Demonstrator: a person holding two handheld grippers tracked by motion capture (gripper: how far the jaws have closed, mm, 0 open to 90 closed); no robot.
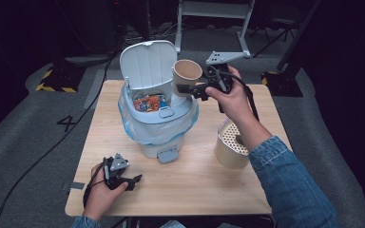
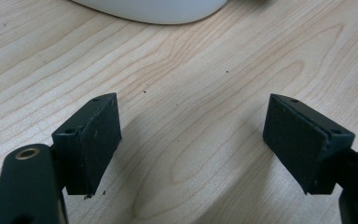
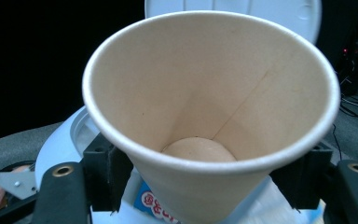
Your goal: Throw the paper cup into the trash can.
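1. There is one paper cup (image 1: 187,72), one small pedal bin (image 1: 157,114), one round holey container (image 1: 231,142), and two tongs, all seen in the high view.
2. The right tongs (image 1: 190,89) sit at the upper middle of the high view. They are clenched on the paper cup, one jaw on each side of its lower part. In the right gripper view the cup (image 3: 209,107) leans toward the camera, so you look right down into it.
3. The right hand (image 1: 230,97) reaches in from the lower right, and the blue denim sleeve (image 1: 290,190) comes up to the wrist.
4. The cup is held up in the air, over the right edge of the bin's open top, just in front of the raised lid (image 1: 148,64).
5. The left tongs (image 1: 135,180) rest at the lower left of the high view, low over the worktop (image 1: 195,185). In the left gripper view they (image 2: 191,140) are released, with the jaws wide apart and bare wood between them.
6. The left hand (image 1: 102,192) lies on the worktop near its front edge.
7. The cup is plain tan paper, wide at the top and narrow at the bottom.
8. The bin is pale plastic with a thin bag (image 1: 133,126) and a foot pedal (image 1: 167,155). Bright wrappers (image 1: 147,102) lie inside.
9. The holey container is cream and round. The worktop is light wood with wavy grain.
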